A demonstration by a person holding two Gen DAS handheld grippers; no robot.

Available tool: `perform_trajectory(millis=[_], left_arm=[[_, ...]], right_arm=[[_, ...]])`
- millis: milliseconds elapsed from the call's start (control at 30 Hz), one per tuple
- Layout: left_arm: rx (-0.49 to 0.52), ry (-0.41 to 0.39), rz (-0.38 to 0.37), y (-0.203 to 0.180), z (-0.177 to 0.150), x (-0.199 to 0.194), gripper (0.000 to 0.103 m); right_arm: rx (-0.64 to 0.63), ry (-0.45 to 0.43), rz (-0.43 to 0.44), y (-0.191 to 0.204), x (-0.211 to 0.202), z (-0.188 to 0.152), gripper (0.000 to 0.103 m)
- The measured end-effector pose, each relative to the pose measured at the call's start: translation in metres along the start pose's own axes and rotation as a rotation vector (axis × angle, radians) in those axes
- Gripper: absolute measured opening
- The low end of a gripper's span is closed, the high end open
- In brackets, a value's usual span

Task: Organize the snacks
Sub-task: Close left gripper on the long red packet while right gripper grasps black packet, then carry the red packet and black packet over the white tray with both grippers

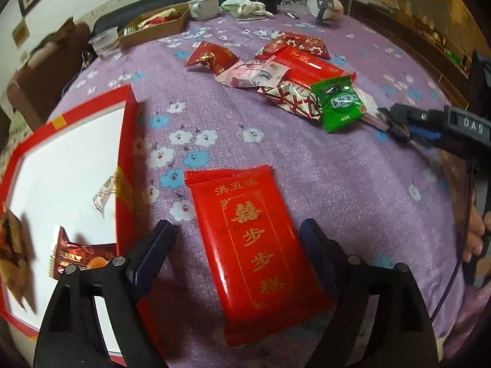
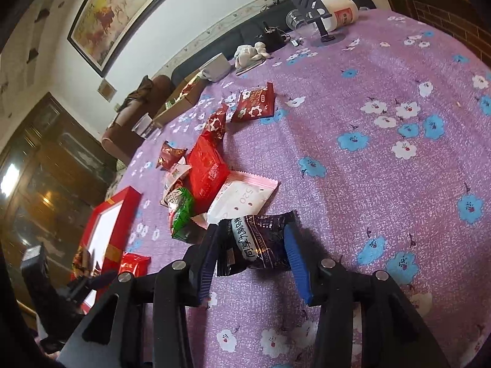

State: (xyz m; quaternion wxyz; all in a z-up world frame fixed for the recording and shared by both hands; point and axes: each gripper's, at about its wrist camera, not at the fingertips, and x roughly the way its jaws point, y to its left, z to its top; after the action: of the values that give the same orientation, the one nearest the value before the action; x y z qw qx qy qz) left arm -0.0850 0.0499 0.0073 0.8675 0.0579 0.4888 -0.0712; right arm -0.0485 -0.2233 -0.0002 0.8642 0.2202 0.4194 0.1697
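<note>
My left gripper (image 1: 236, 230) is open, its fingers on either side of a flat red packet with gold writing (image 1: 254, 245) that lies on the purple flowered cloth. A red box with a white inside (image 1: 70, 159) sits just left of it and holds a few snack packets (image 1: 79, 257). My right gripper (image 2: 254, 236) has its fingers around a dark purple snack packet (image 2: 260, 242), touching both sides. A pile of snacks lies beyond: a green packet (image 2: 182, 217), a pink-white packet (image 2: 242, 196), a red packet (image 2: 205, 168). The right gripper also shows in the left wrist view (image 1: 396, 119), beside the green packet (image 1: 340, 104).
The table is covered by a purple flowered cloth (image 2: 383, 159). At its far edge stand a cardboard tray (image 1: 153, 27), a white mug (image 1: 204, 7), a plastic cup (image 1: 104, 41), a cloth bundle (image 1: 245, 6) and a black stand (image 2: 313, 9). A dark cabinet (image 2: 46, 165) is at left.
</note>
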Motion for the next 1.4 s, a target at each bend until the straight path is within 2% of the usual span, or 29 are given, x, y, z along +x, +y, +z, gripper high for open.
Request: perform_trajectory(millis=[100,167,200,267,333,400,467,500,533,700,1000,1033,1100,1167,1200,1233,1300,1400], left_arm=[[0.006,-0.033,-0.013,-0.001,-0.004,-0.001,0.084],[0.013,-0.062,-0.023,-0.004,-0.009,-0.004,0.073],[0.024,-0.070,-0.029,-0.006,-0.010,-0.006,0.069],[0.043,-0.076,-0.043,-0.008,-0.011,-0.009,0.053],[0.061,-0.078,-0.057,-0.008,-0.011,-0.011,0.048],[0.064,-0.080,-0.074,-0.007,-0.014,-0.013,0.048],[0.055,-0.089,-0.106,-0.006,-0.018,-0.017,0.047],[0.058,-0.090,-0.113,-0.006,-0.020,-0.018,0.047],[0.064,-0.092,-0.118,-0.006,-0.022,-0.020,0.047],[0.046,-0.109,-0.161,-0.004,-0.030,-0.031,0.047],[0.037,-0.194,-0.183,0.006,-0.037,-0.066,0.048],[0.032,-0.200,-0.184,0.008,-0.037,-0.068,0.048],[0.028,-0.215,-0.187,0.011,-0.038,-0.073,0.048],[0.026,-0.224,-0.191,0.013,-0.039,-0.077,0.048],[0.025,-0.228,-0.192,0.015,-0.040,-0.079,0.048],[0.023,-0.235,-0.194,0.016,-0.041,-0.081,0.048],[0.019,-0.239,-0.199,0.018,-0.040,-0.082,0.048],[0.011,-0.246,-0.204,0.022,-0.041,-0.084,0.048]], right_arm=[[-0.011,0.006,0.004,0.003,0.001,0.000,0.046],[-0.025,0.010,-0.017,0.007,0.002,0.000,0.045],[-0.047,0.015,-0.051,0.012,0.003,-0.001,0.043],[-0.105,0.023,-0.117,0.023,0.006,-0.002,0.043],[-0.190,0.029,-0.213,0.040,0.010,-0.007,0.041],[-0.252,0.023,-0.273,0.052,0.012,-0.012,0.037],[-0.255,0.016,-0.287,0.055,0.011,-0.014,0.035],[-0.247,0.011,-0.285,0.055,0.009,-0.016,0.032],[-0.240,0.009,-0.279,0.054,0.006,-0.017,0.023],[-0.171,0.018,-0.223,0.045,-0.010,-0.021,0.012],[-0.100,0.007,-0.178,0.037,-0.034,-0.032,0.009],[-0.102,0.001,-0.182,0.038,-0.036,-0.032,0.014],[-0.113,-0.015,-0.194,0.044,-0.039,-0.030,0.016],[-0.130,-0.022,-0.217,0.051,-0.037,-0.027,0.041],[-0.132,-0.020,-0.230,0.053,-0.034,-0.026,0.060],[-0.135,-0.019,-0.261,0.056,-0.030,-0.024,0.067],[-0.167,-0.013,-0.335,0.063,-0.020,-0.020,0.068],[-0.239,0.009,-0.386,0.072,-0.002,-0.018,0.067]])
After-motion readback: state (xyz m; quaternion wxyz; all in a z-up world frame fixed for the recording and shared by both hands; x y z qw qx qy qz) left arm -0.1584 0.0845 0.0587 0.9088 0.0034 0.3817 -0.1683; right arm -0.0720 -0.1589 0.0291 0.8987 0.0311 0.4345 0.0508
